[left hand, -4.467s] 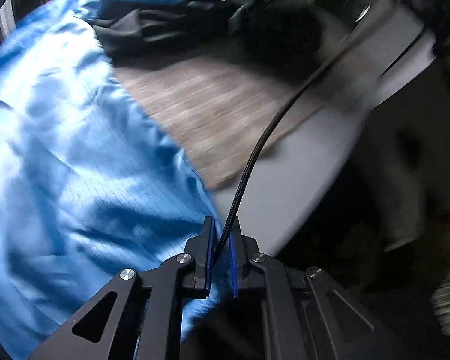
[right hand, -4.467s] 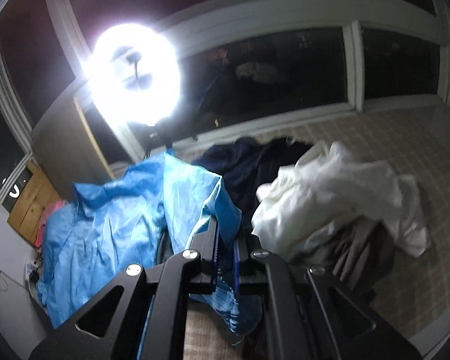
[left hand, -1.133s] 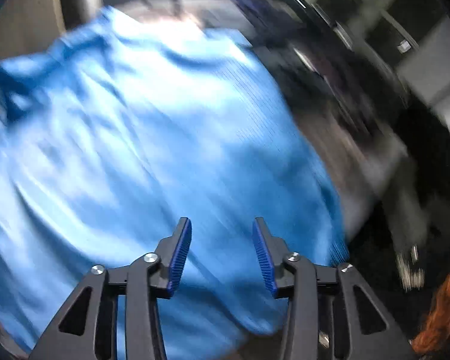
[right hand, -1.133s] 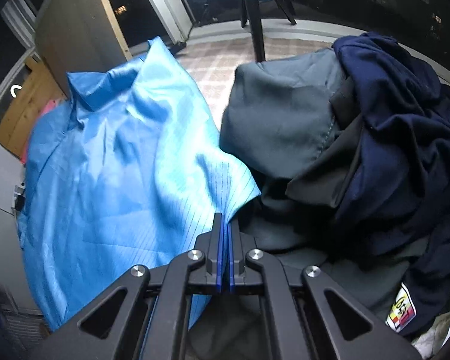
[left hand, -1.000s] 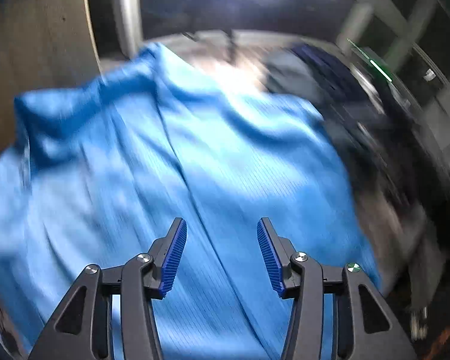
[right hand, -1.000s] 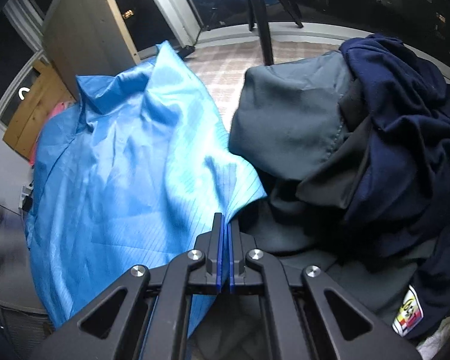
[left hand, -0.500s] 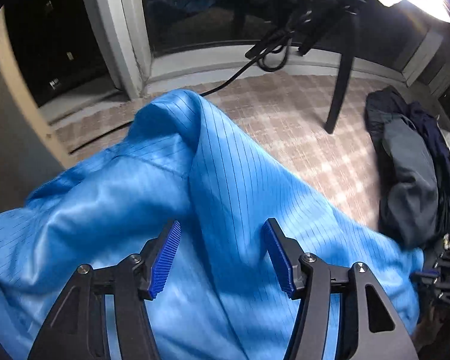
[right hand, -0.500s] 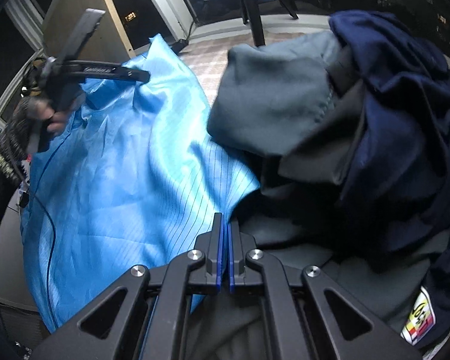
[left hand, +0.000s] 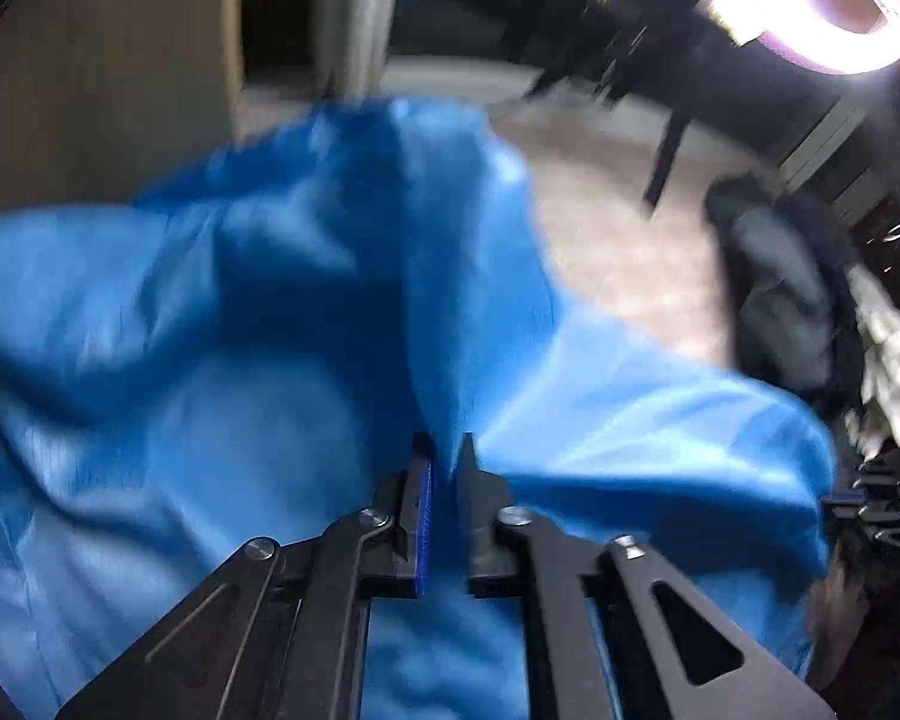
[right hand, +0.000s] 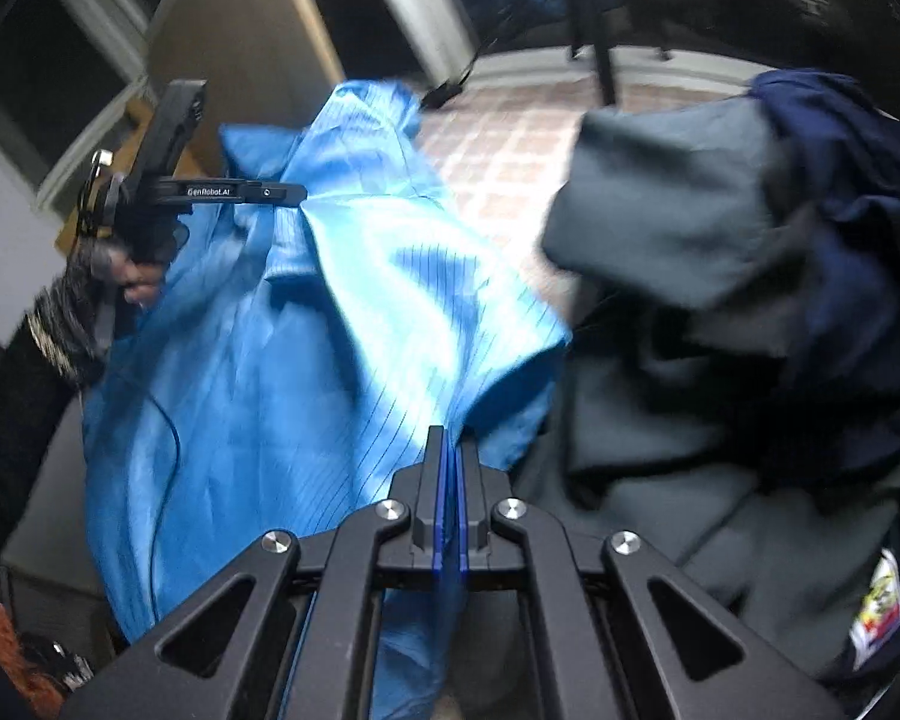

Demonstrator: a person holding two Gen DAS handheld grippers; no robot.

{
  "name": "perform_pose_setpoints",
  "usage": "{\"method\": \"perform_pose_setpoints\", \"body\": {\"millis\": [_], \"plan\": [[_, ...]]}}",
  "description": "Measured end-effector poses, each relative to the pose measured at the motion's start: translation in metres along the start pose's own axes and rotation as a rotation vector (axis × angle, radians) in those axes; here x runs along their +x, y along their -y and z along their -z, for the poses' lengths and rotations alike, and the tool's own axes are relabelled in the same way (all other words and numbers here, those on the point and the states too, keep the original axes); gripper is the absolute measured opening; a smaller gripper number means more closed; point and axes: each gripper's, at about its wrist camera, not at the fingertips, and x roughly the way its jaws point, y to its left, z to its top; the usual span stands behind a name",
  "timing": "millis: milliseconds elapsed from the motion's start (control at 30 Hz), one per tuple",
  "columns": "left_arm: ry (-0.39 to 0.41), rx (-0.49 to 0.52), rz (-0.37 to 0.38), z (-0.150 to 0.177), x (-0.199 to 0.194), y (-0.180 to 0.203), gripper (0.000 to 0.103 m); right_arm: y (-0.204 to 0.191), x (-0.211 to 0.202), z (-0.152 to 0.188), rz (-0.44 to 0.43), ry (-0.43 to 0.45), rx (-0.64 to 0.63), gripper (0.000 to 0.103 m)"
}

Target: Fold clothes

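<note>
A shiny blue pinstriped garment (left hand: 210, 300) lies spread and rumpled; in the right wrist view the blue garment (right hand: 330, 330) fills the left half. My left gripper (left hand: 447, 456) points down at a raised fold near its collar end. Its jaws are closing, and the fold is pinched between them. From the right wrist view, the left gripper (right hand: 297, 197) bites that fold, held by a hand in a dark sleeve. My right gripper (right hand: 451, 438) is shut on the garment's near corner.
A heap of dark grey clothes (right hand: 690, 228) and navy clothes (right hand: 840, 150) lies right of the blue garment; the same heap (left hand: 774, 300) has white cloth (left hand: 882, 348) beside it. Checked flooring (right hand: 510, 138) shows behind. A bright ring light (left hand: 810, 0) on a stand and a wooden panel (left hand: 90, 90) stand at the back.
My left gripper has come down onto the garment's raised fold, and its jaws have gone from wide apart to nearly together around it. The right gripper keeps its grip with little movement.
</note>
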Motion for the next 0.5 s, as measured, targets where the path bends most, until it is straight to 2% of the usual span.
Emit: {"method": "perform_pose_setpoints", "body": {"millis": [67, 167, 233, 333, 433, 467, 500], "plan": [[-0.001, 0.002, -0.048, -0.005, -0.002, -0.003, 0.031, -0.002, 0.005, 0.002, -0.005, -0.018, -0.008, 0.003], [0.103, -0.001, -0.031, -0.035, -0.022, 0.001, 0.049, -0.006, 0.002, 0.002, -0.008, -0.017, -0.012, 0.002], [0.145, 0.006, -0.029, -0.058, -0.031, 0.007, 0.059, -0.008, 0.000, 0.002, -0.008, -0.016, -0.016, 0.003], [0.155, 0.033, -0.037, -0.088, -0.033, 0.017, 0.060, -0.014, 0.001, 0.004, 0.005, -0.026, -0.032, 0.003], [0.116, 0.061, -0.047, -0.113, -0.020, 0.026, 0.065, -0.018, 0.004, 0.006, 0.020, -0.036, -0.043, 0.002], [0.091, 0.060, -0.059, -0.119, -0.011, 0.025, 0.065, -0.018, 0.006, 0.006, 0.024, -0.037, -0.042, 0.002], [0.061, 0.050, -0.081, -0.124, 0.000, 0.022, 0.058, -0.017, 0.005, 0.007, 0.025, -0.035, -0.039, 0.003]]}}
